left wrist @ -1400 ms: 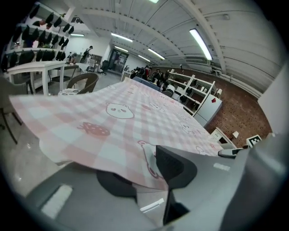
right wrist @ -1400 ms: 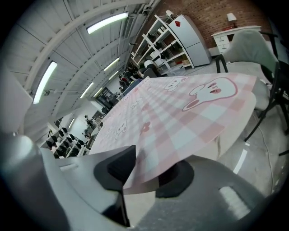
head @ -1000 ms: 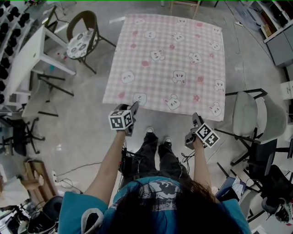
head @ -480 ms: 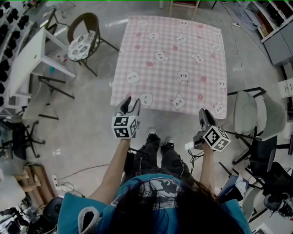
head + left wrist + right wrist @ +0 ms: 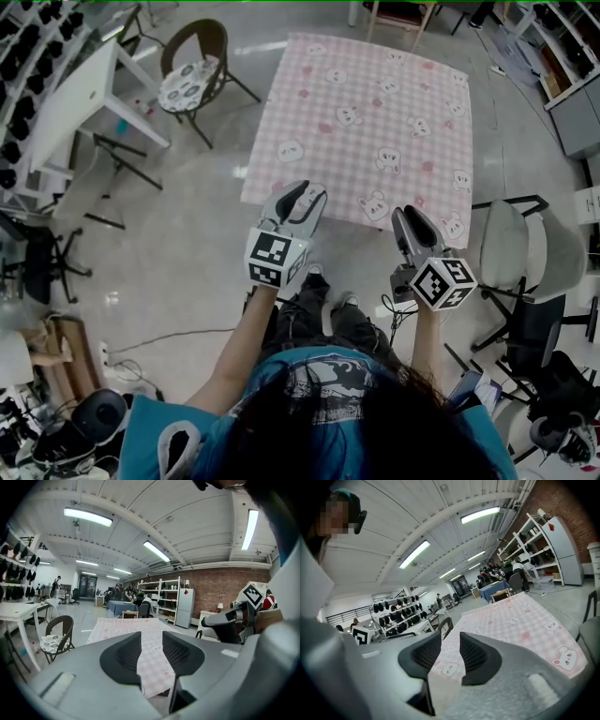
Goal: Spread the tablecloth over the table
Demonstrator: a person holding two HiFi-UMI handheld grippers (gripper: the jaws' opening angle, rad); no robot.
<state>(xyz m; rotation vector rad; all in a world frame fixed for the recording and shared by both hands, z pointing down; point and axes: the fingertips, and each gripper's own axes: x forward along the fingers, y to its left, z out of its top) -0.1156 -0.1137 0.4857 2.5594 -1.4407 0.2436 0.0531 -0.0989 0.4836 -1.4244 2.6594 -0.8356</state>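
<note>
The pink checked tablecloth (image 5: 375, 131) lies flat over the whole counter, so spreading looks complete. Your left gripper (image 5: 305, 199) and right gripper (image 5: 410, 222) hover above its near edge, released. Their jaws have just been narrowing, with nothing between them.

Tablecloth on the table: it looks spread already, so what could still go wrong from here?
The left hand-held gripper hangs by the near edge of the tablecloth. Its jaws, apart with nothing between them, have just been closing, so it could nip the edge and drag the cloth askew. The grey chair stands beside the near right corner; bumping it might snag that corner.
</note>
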